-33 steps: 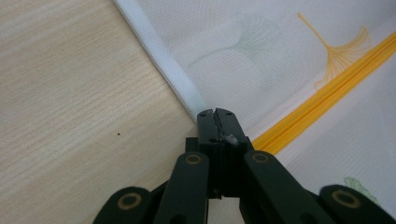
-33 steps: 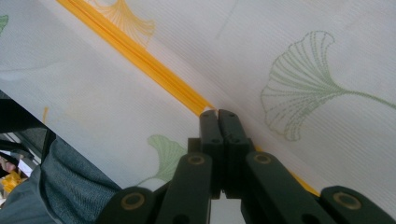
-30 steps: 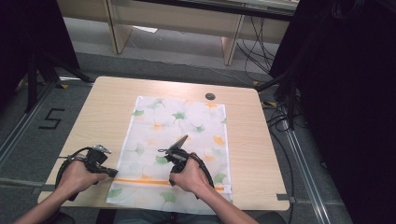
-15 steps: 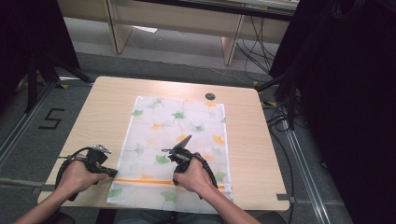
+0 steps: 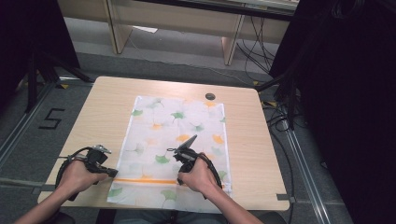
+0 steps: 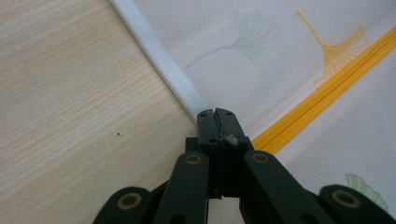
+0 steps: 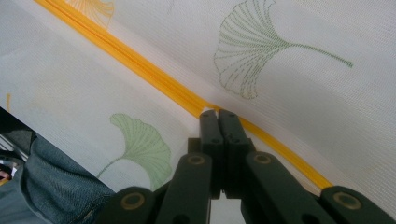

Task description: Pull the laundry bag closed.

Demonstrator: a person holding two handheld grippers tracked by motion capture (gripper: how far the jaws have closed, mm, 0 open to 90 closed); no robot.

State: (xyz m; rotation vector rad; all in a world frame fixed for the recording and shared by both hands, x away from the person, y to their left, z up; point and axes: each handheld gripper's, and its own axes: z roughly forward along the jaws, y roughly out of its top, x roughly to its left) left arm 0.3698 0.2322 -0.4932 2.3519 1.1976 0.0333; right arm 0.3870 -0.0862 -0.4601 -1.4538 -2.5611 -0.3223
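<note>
Item: mesh laundry bag (image 5: 175, 140), white, printed with green and orange ginkgo leaves, lying flat on the bench (image 5: 107, 98), long axis running from the near edge toward the far edge, its near end overhanging the near edge slightly. An orange zipper (image 5: 144, 180) crosses it close to the near end.

Left gripper (image 5: 111, 172): at the bag's left hem, near the bench's near-left corner; in the left gripper view its jaws stand pressed together (image 6: 218, 122) with a small white scrap between them, apparently the hem (image 6: 163, 67) or a zipper tab, at the left end of the orange zipper (image 6: 322, 91).

Right gripper (image 5: 178, 173): over the middle of the zipper line; in the right gripper view its jaws (image 7: 218, 122) are closed on the orange zipper (image 7: 140, 67), probably on the slider, which is hidden.

Also present: small dark round object (image 5: 210, 96) near the far edge.

Progress, as judged: both grips appear set; the zipper run itself looks not yet begun. Whether opening or closing is intended cannot be told.
</note>
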